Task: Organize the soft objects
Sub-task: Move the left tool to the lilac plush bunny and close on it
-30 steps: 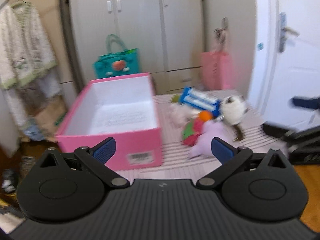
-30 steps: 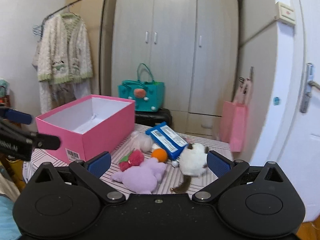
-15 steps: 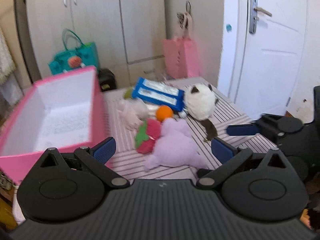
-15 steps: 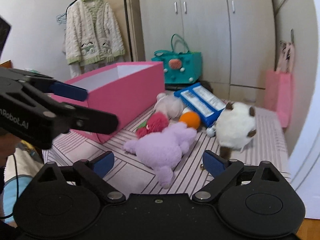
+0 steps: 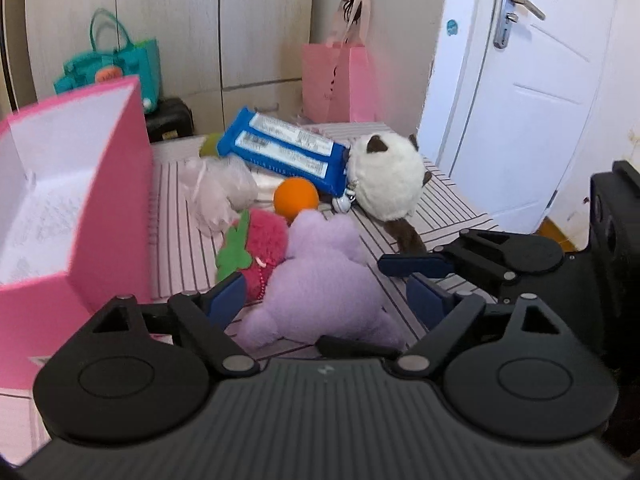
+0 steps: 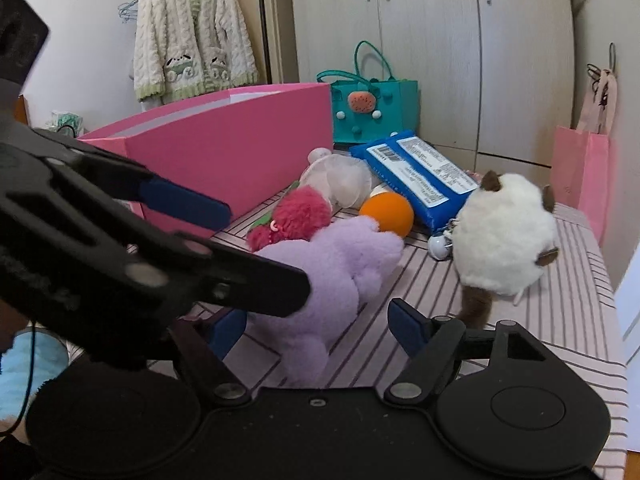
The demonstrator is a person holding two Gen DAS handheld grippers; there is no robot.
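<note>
Purple plush (image 5: 320,292) — near edge of striped table (image 6: 560,320), right of pink box (image 5: 60,200).
Left gripper (image 5: 324,304) and right gripper (image 6: 316,324) both straddle it, jaws closing, pads not yet pressing. Advice: bite the thick body, not a limb — clear the red plush (image 5: 264,244) touching its left side, then carry it left into the box.

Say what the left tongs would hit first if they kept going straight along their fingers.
Most likely the purple plush toy: it already lies between the closing fingers of the left tongs, with no firm pinch visible yet.
</note>
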